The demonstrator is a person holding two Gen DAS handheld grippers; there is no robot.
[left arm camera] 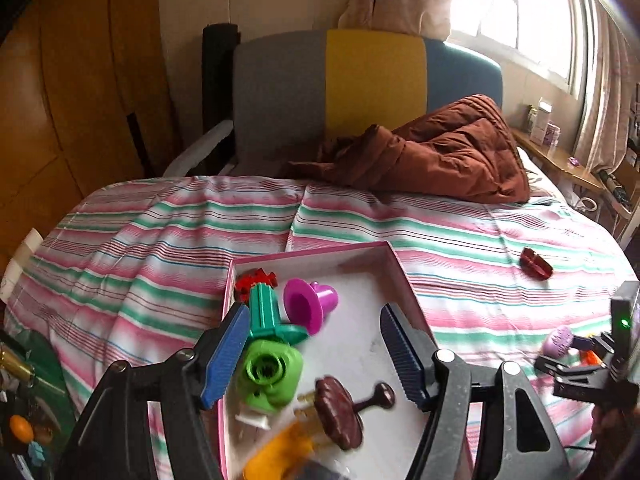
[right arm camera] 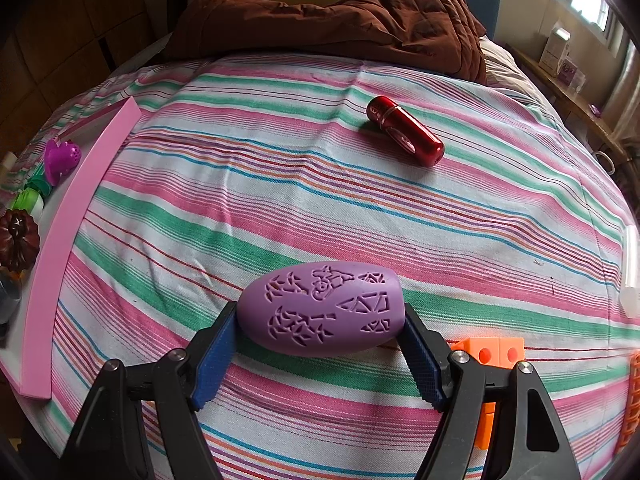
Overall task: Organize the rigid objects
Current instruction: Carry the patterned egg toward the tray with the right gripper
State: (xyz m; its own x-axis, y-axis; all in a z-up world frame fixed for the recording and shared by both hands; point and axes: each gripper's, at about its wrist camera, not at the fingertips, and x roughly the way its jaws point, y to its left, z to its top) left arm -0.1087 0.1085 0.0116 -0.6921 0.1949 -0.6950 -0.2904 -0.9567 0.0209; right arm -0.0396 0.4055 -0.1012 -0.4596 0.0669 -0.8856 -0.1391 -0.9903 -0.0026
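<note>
A shallow pink-rimmed box (left arm camera: 312,251) lies on the striped bed and holds a magenta cup (left arm camera: 310,302), a teal piece (left arm camera: 266,312), a red piece (left arm camera: 256,280), a green piece (left arm camera: 270,376), a brown spinning top (left arm camera: 340,412) and an orange piece (left arm camera: 276,456). My left gripper (left arm camera: 312,314) hangs open over the box with nothing between its pads. My right gripper (right arm camera: 320,312) is shut on a purple patterned oval (right arm camera: 320,308), gripped end to end just above the sheet. A red metallic cylinder (right arm camera: 404,130) lies farther up the bed.
An orange block (right arm camera: 488,354) lies behind my right gripper's right finger. An orange grid piece (right arm camera: 632,400) and a white tube (right arm camera: 630,272) sit at the right edge. A brown quilt (right arm camera: 340,16) is heaped at the bed's far end. The box wall (right arm camera: 68,232) runs along the left.
</note>
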